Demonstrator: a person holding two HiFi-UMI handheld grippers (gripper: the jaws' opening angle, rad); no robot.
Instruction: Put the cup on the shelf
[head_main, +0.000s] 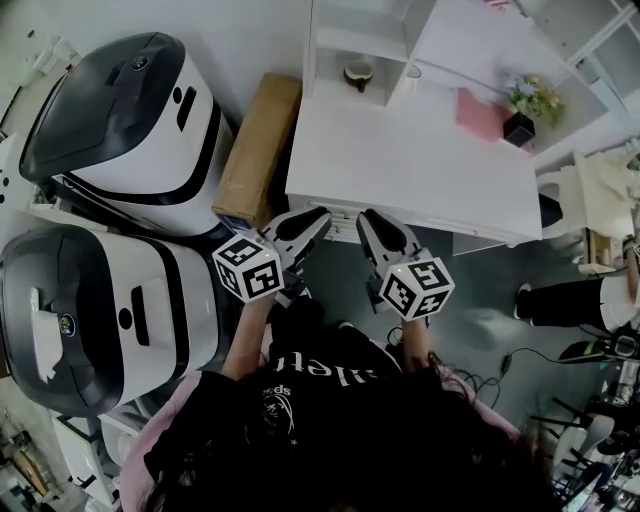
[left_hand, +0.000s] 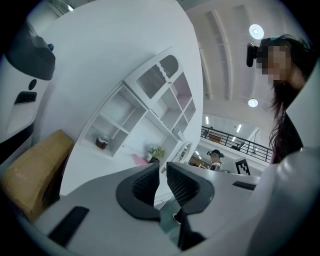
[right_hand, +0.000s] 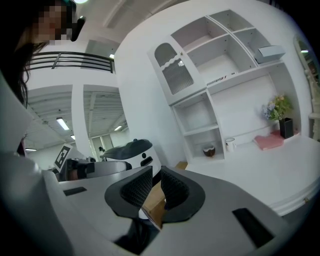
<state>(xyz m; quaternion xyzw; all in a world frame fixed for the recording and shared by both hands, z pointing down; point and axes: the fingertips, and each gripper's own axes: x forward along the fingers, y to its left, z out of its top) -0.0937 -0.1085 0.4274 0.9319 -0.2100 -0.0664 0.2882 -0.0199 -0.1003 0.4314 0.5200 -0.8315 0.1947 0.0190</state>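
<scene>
A brown bowl-like cup (head_main: 358, 75) (left_hand: 102, 143) (right_hand: 209, 150) stands in the lowest cubby of the white shelf unit (head_main: 330, 40) (right_hand: 197, 131) at the back of the white desk (head_main: 420, 170). A small white cup (head_main: 413, 72) (right_hand: 230, 144) stands just right of that cubby on the desk. Both grippers hover side by side in front of the desk's near edge, far from the cups. My left gripper (head_main: 318, 215) (left_hand: 162, 167) is shut with nothing between its jaws. My right gripper (head_main: 368, 218) (right_hand: 156, 172) also has its jaws together and empty.
A pink book (head_main: 480, 115) and a small flower pot (head_main: 525, 110) sit at the desk's back right. A cardboard box (head_main: 258, 150) lies left of the desk. Two large white machines (head_main: 130, 110) (head_main: 90, 320) fill the left side. A person's legs (head_main: 575, 300) show at the right.
</scene>
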